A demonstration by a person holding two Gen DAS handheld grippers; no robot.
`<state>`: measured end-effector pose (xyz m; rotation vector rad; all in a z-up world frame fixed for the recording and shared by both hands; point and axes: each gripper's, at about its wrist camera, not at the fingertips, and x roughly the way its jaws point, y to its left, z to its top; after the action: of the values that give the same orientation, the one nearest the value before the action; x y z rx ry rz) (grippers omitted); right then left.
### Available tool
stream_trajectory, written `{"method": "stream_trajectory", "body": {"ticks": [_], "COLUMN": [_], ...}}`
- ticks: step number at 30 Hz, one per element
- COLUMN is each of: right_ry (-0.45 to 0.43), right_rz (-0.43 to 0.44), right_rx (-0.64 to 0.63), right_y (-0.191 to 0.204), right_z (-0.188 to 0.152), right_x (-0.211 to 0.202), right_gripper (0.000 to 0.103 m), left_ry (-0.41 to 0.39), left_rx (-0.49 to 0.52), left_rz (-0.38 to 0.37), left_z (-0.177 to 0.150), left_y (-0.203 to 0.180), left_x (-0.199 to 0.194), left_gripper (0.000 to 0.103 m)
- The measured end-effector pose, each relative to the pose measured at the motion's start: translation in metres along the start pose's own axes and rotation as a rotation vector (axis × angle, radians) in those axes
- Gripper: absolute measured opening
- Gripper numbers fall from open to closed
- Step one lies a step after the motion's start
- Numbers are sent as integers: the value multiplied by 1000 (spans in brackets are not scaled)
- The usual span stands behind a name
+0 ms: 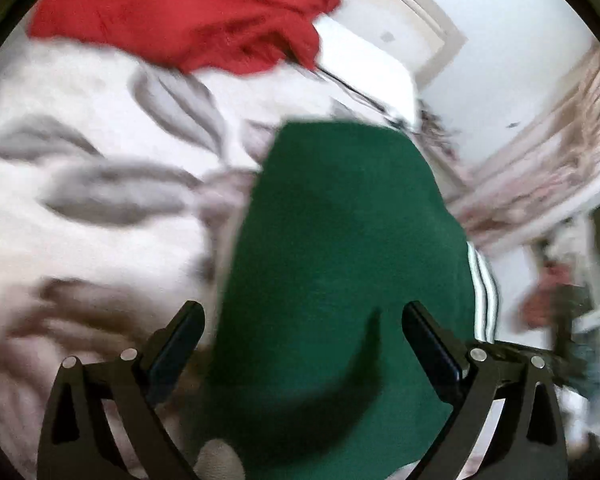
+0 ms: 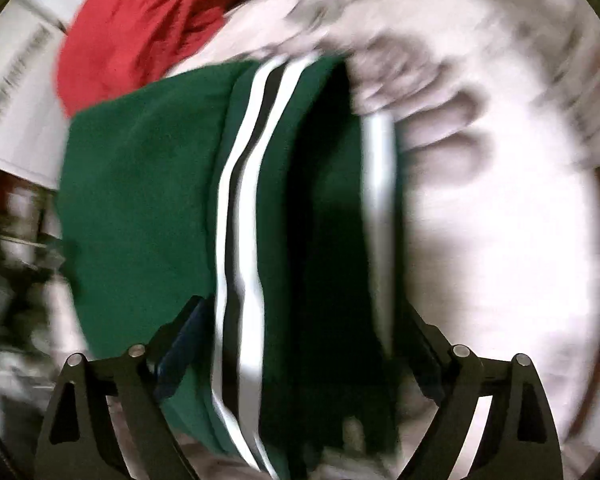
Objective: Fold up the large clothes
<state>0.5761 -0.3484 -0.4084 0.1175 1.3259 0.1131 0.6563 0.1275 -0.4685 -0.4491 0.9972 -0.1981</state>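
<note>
Item under task: green garment with white side stripes, fills the centre of both wrist views and runs from mid-frame down to the lower edge.
Surface: white bedding with grey leaf print, rumpled, occupies the left of the left wrist view and the right of the right wrist view.
Other laundry: red garment, bunched at upper left of both views, apparently on the bedding beyond the green one.
Left gripper: jaws stand wide apart, green cloth lies between them; whether the pads bear on it cannot be told.
Right gripper: jaws likewise spread, striped cloth passes between and over the right-hand finger; contact cannot be told through the blur.
Handling, judged: soft, limp knit, moderate in weight for clothing, not fragile, not slippery; it will sag and drape wherever unsupported, and layers may slide on each other.
Hold points, judged: best taken at an outer edge or corner, near the striped seam where the fabric is doubled and firmer; a pinch mid-panel would only gather a bunch.
Edges: upper hem of the green garment is visible at mid-frame in the left view; a dark fold runs right of the stripes in the right view.
Open room: bare bedding to the right in the right view; room furniture at the left margin, too blurred to identify.
</note>
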Motion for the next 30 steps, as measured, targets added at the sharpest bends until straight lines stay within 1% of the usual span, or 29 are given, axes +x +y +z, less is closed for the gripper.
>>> {"method": "stream_trajectory", "body": {"ticks": [1, 2, 3, 4, 5, 7, 8, 10, 11, 14, 16, 18, 19, 20, 22, 23, 26, 27, 30], "right_ry": [-38, -65, -85, -97, -105, -115, -134, -167, -178, -211, -230, -257, -272, -291, -314, -332, -369, -381, -425], "right_rz": [-111, -189, -233, -256, -262, -277, -297, -314, -319, -326, -313, -320, -326, -325, -329, -327, -323, -319, -316], "right_rx": [-27, -48, -53, -48, -27, 5, 15, 33, 38, 46, 46, 34, 26, 22, 24, 29, 40, 39, 29], "right_y": [-26, -65, -75, -83, -96, -84, -82, -90, -89, -73, -63, -54, -48, -41, -33, -29, -23, -19, -8], "right_z": [4, 20, -6, -24, -45, -72, -91, -115, -129, -170, -193, -212, -221, -234, -251, -265, -298, -306, -331], "right_x": [-14, -16, -43, -58, -73, -93, -115, -125, -133, -204, -247, -284, -302, -325, -358, -382, -441, -457, -509], "right_gripper": [93, 93, 94, 94, 95, 95, 95, 95, 95, 95, 95, 95, 95, 95, 95, 95, 95, 95, 95], "left_ry": [-25, -54, -74, -89, -96, -100, -94, -92, -92, -96, -102, -116, -120, -127, -142, -152, -188, -200, -228], "left_rx": [19, 45, 66, 89, 103, 139, 158, 184, 193, 206, 210, 227, 232, 239, 241, 244, 258, 255, 258], "left_rz": [44, 99, 150, 196, 222, 283, 296, 334, 332, 336, 340, 346, 346, 344, 354, 353, 360, 358, 358], "left_z": [1, -3, -5, -15, -24, -44, -54, -70, -77, -90, -95, -102, -105, -110, -119, -124, -137, -142, -153], "left_y": [-8, -17, -25, -35, -43, -60, -70, -82, -91, -115, -130, -148, -154, -162, -174, -181, -199, -206, -218], "left_x": [-8, -20, -27, -39, -49, -70, -80, -98, -112, -150, -174, -203, -212, -228, -258, -275, -318, -337, -375], "left_gripper": [101, 101, 101, 101, 101, 101, 101, 101, 101, 101, 101, 101, 101, 101, 101, 101, 101, 101, 101]}}
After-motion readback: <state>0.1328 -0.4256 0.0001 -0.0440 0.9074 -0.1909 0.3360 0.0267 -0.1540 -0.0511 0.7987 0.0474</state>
